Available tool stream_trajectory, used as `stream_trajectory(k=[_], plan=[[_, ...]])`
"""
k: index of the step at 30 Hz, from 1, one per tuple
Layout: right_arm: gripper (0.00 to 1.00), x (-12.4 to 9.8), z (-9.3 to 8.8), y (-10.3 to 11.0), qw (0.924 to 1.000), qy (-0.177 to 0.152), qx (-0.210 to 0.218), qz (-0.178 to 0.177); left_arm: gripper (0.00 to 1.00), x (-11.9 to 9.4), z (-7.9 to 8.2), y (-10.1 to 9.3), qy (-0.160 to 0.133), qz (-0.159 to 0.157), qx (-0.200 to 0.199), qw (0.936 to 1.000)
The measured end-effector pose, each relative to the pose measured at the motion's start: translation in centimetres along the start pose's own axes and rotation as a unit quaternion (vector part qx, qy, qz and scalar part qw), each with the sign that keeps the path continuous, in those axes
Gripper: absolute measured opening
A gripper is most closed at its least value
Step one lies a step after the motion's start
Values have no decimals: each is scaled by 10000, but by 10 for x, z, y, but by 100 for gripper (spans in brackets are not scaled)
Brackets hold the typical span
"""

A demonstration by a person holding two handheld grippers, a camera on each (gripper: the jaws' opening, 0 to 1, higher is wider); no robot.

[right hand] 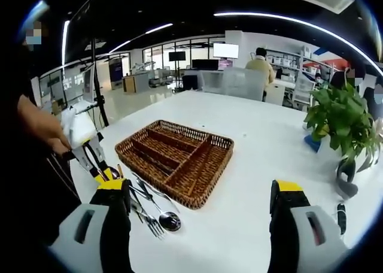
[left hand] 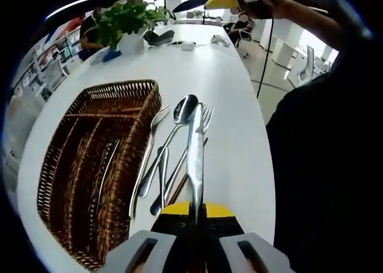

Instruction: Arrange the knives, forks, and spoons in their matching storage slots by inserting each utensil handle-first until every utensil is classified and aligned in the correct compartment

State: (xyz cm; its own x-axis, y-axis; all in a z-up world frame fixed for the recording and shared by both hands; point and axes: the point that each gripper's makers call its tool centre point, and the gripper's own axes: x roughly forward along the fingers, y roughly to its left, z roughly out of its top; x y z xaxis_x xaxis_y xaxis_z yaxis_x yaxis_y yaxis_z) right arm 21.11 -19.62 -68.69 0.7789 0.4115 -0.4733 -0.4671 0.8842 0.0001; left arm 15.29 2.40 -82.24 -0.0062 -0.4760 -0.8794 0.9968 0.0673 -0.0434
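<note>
My left gripper (left hand: 194, 212) is shut on a table knife (left hand: 195, 147), whose blade points away over the white table. Under and beside the blade lie a spoon (left hand: 182, 110) and several forks (left hand: 206, 114), close to the right wall of the brown wicker cutlery basket (left hand: 119, 85). One dark utensil (left hand: 106, 165) lies in a long slot of the basket. My right gripper (right hand: 200, 192) is open and holds nothing, above the near corner of the basket (right hand: 212, 177). The loose cutlery (right hand: 152, 210) sits left of it. A hand holds the left gripper (right hand: 94, 159) at the left.
A potted plant (left hand: 128, 21) (right hand: 341, 117) stands at the far end of the table with a dark object (left hand: 158, 36) and small white items (left hand: 187, 45). The table's edge (left hand: 263, 165) runs along the right, with the person's dark clothing beyond it.
</note>
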Motion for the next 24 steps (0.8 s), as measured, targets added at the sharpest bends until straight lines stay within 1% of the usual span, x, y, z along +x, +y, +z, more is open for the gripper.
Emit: stream_trajectory(k=[4, 7, 10, 16, 18, 20, 24], plan=[[99, -1, 0, -1, 10000, -12, 17, -17, 2, -8, 1, -4, 94, -151, -49, 9998], [99, -2, 0, -2, 10000, -27, 20, -33, 2, -16, 5, -7, 168, -129, 64, 9998], [99, -3, 1, -2, 9999, -67, 47, -61, 2, -24, 8, -7, 154, -125, 97, 9998], [99, -5, 2, -2, 9999, -103, 94, -55, 2, -37, 14, 0, 163, -70, 102, 9998], [99, -6, 5, -1, 9997, -149, 212, 3, 2, -42, 15, 1, 183, -83, 69, 9998], [99, -7, 6, -1, 9996, -161, 237, 26, 2, -46, 16, 3, 187, -66, 105, 9997], [99, -9, 6, 4, 9997, -74, 192, 119, 2, -55, 17, 6, 266, 11, 221, 9994]])
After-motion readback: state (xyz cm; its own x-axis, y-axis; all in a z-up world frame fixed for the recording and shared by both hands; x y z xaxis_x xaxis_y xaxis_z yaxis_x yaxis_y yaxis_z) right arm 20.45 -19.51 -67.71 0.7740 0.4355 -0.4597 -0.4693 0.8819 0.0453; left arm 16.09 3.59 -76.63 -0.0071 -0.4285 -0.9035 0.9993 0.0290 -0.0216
